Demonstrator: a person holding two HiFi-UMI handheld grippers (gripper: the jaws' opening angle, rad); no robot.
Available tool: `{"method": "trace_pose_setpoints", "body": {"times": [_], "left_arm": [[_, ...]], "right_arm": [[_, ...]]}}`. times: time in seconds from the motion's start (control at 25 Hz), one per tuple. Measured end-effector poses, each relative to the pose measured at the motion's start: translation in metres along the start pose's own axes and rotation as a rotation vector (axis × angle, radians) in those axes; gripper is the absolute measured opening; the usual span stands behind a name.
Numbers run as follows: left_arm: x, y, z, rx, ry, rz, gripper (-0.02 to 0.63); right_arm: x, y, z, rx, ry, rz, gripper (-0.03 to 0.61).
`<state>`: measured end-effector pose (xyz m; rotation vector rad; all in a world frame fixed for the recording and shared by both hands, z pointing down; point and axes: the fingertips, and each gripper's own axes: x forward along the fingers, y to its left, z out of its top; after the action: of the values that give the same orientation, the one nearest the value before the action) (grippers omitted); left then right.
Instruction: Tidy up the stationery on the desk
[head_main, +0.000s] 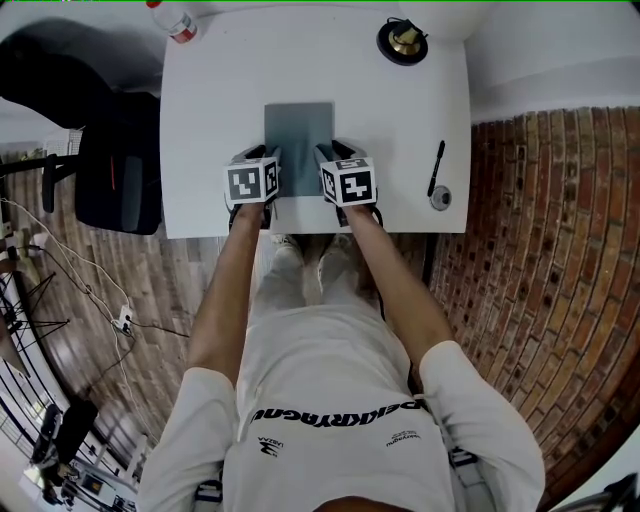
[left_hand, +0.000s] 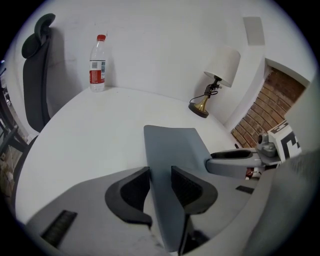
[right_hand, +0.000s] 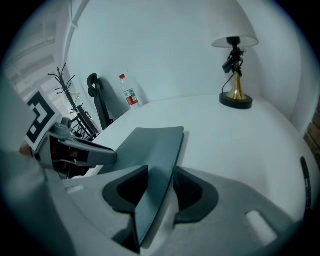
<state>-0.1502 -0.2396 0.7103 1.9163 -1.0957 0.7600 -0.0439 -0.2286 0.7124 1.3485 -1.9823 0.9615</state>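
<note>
You hold the left gripper clamped on the near left edge of the grey pad. The right gripper is clamped on its near right edge. The pad sits mid-frame in the head view, its far end flat on the white desk. A black pen lies at centre right, well apart. Lamp upper right, bottle upper left.

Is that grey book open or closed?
Closed: the grey book is one flat slab, no pages showing; the left gripper and right gripper clamp its near edge.
</note>
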Motion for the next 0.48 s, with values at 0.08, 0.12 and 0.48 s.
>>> {"method": "trace_pose_setpoints", "body": {"times": [0.08,0.12,0.48], "left_arm": [[-0.005,0.0,0.004,0.003,-0.025,0.011,0.132],[-0.01,-0.001,0.008,0.008,-0.045,0.02,0.132],[-0.058,-0.021,0.031,-0.004,-0.208,0.004,0.104]], "right_arm": [[-0.005,-0.002,0.001,0.003,-0.015,-0.005,0.152],[-0.008,-0.003,0.002,0.003,-0.024,-0.007,0.152],[-0.078,-0.022,0.019,0.016,-0.146,-0.031,0.152]]}}
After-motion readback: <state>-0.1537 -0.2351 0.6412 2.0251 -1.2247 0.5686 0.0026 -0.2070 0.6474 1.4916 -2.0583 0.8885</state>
